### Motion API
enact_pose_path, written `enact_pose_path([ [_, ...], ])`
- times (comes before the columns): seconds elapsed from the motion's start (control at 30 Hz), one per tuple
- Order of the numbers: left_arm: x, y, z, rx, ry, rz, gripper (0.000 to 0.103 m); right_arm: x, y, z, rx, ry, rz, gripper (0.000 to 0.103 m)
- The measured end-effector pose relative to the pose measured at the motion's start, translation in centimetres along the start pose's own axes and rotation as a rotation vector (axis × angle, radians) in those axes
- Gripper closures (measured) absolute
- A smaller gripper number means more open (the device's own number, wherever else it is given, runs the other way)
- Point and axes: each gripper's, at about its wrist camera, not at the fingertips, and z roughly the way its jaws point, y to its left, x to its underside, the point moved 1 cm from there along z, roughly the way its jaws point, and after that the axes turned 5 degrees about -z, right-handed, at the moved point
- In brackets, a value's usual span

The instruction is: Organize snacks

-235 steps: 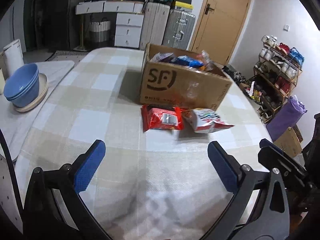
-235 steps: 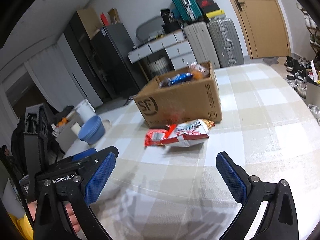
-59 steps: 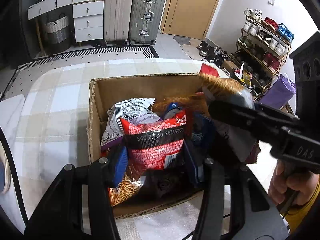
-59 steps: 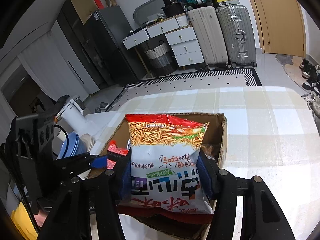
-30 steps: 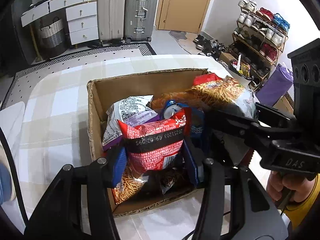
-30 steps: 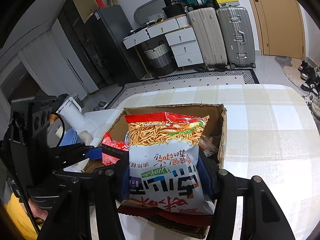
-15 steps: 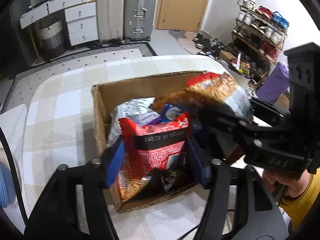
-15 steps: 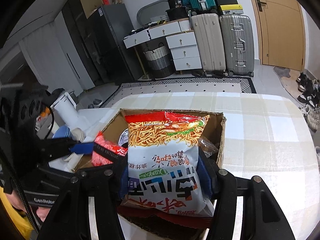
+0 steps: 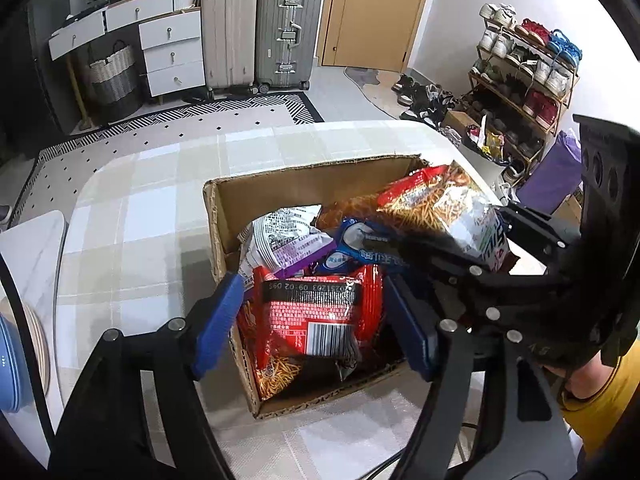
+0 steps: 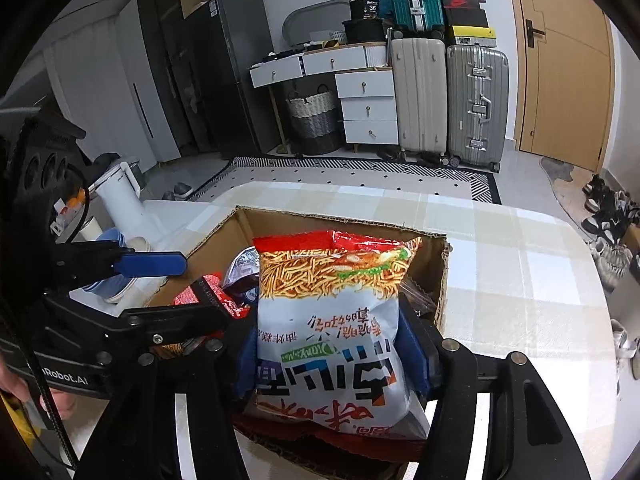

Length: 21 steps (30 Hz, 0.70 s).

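An open cardboard box (image 9: 256,200) of snack bags stands on the checked table; it also shows in the right wrist view (image 10: 240,232). My left gripper (image 9: 316,320) is shut on a red snack bag (image 9: 320,312) and holds it over the box's near end. My right gripper (image 10: 332,344) is shut on a white and red noodle-snack bag (image 10: 328,320), upright over the box; this bag shows in the left wrist view (image 9: 448,208) at the box's right side. A white and purple bag (image 9: 280,240) and a blue bag (image 9: 356,248) lie inside the box.
Blue bowls (image 9: 8,364) sit at the table's left edge, also in the right wrist view (image 10: 108,276), beside a white kettle (image 10: 124,200). Suitcases (image 9: 260,28) and drawers stand beyond the table. A shoe rack (image 9: 528,72) is at the right.
Both grippers, once open over bags lying on the table, now each hold a bag over the box. In the last second both bags have stayed over the box, shifting only slightly.
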Motion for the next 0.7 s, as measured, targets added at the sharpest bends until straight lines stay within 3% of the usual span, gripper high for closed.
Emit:
enact_pose_path([
  [0.23, -0.1, 0.5, -0.5, 0.006, -0.011, -0.027, 0.033, -0.5, -0.8, -0.5, -0.048, -0.030, 0.046, 0.034],
  [0.7, 0.2, 0.4, -2.0, 0.014, -0.044, -0.060, 0.033, -0.6, -1.2, -2.5, -0.049, -0.098, 0.096, 0.034],
])
